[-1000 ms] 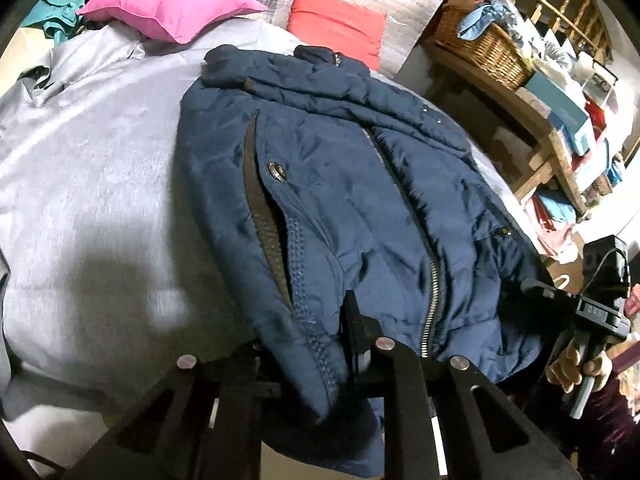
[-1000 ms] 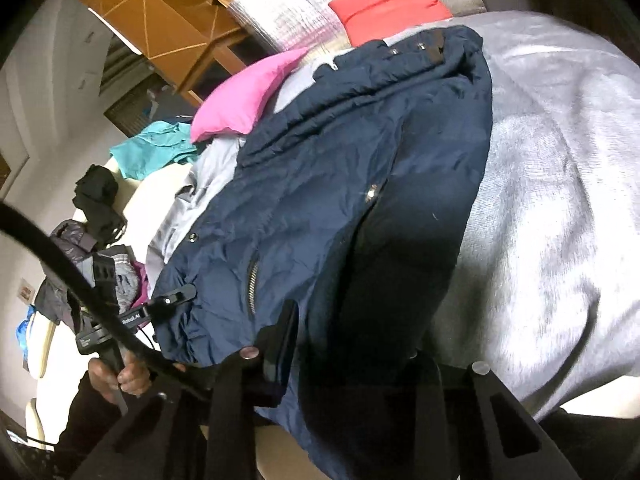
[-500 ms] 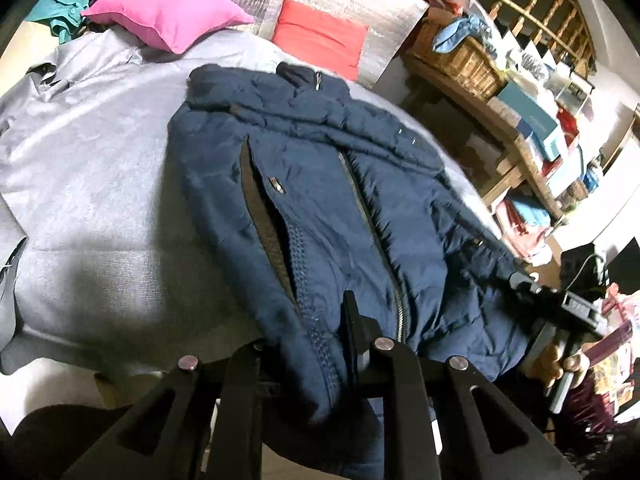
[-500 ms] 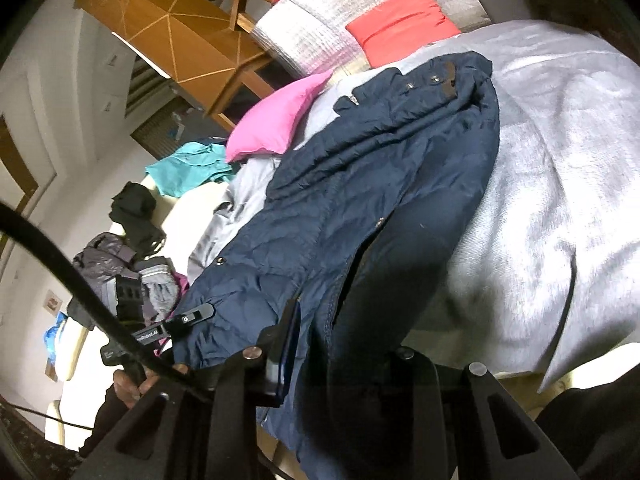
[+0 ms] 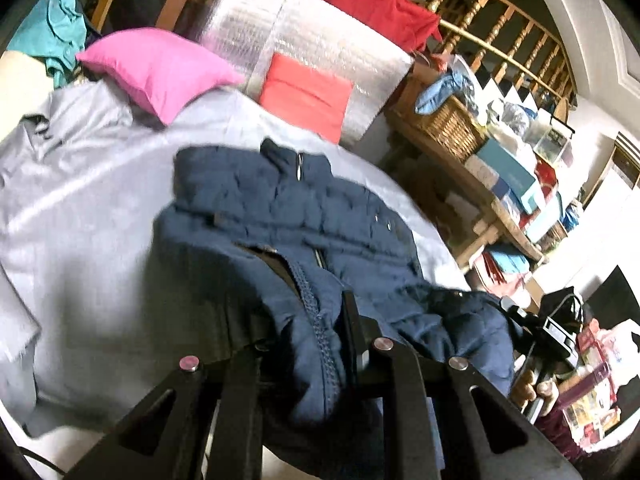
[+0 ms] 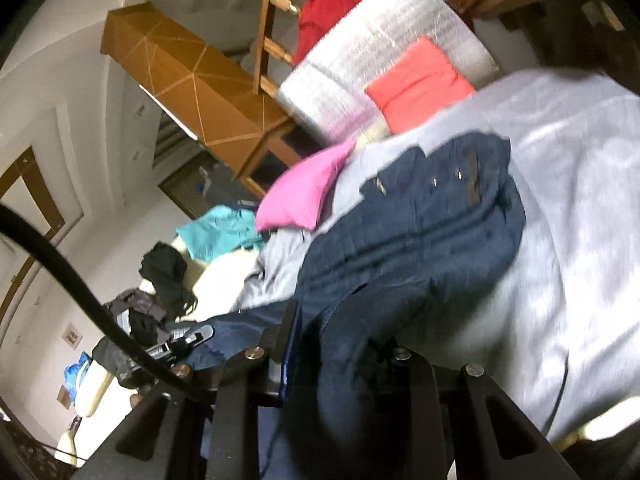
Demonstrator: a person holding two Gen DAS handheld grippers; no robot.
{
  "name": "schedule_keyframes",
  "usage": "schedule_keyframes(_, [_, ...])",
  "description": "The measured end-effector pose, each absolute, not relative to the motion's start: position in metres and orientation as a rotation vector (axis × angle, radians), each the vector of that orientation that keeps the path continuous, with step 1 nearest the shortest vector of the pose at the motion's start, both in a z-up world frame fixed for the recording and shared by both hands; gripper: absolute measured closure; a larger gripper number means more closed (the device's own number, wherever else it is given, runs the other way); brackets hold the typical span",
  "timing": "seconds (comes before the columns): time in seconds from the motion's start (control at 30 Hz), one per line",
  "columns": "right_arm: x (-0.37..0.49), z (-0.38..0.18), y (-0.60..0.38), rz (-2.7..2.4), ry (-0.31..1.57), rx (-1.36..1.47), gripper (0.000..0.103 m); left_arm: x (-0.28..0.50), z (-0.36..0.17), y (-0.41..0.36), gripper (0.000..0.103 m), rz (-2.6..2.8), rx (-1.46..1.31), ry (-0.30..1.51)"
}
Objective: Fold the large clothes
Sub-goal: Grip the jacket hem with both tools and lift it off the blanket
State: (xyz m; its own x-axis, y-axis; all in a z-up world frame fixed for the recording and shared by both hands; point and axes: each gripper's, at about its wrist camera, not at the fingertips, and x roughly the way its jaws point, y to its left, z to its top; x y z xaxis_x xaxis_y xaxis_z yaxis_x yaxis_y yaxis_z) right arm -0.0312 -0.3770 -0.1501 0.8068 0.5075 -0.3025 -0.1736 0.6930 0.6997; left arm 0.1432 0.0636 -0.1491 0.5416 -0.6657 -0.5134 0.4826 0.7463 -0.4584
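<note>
Since the earlier frame the jacket [image 5: 304, 232] hem had risen; left gripper [image 5: 320, 344] and right gripper [image 6: 332, 344] clamped it between their jaws, fold barely begun.

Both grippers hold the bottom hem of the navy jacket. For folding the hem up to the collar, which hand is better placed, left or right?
Neither alone. The left gripper and the right gripper each clamp one corner of the jacket hem, raised off the grey sheet. Probably both should move together toward the collar.
</note>
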Motion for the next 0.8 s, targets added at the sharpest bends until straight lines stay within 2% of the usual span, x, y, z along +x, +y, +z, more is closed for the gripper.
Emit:
schedule_keyframes(0.37, [0.023, -0.159, -0.397, 0.312, 0.447, 0.723, 0.075, 0.182, -0.170, 0.055, 0.086, -0.542, -0.337, 0.655])
schedule_keyframes(0.8, [0.101, -0.161, -0.417, 0.279, 0.442, 0.805, 0.075, 0.231, -0.162, 0.033, 0.086, -0.464, -0.304, 0.665])
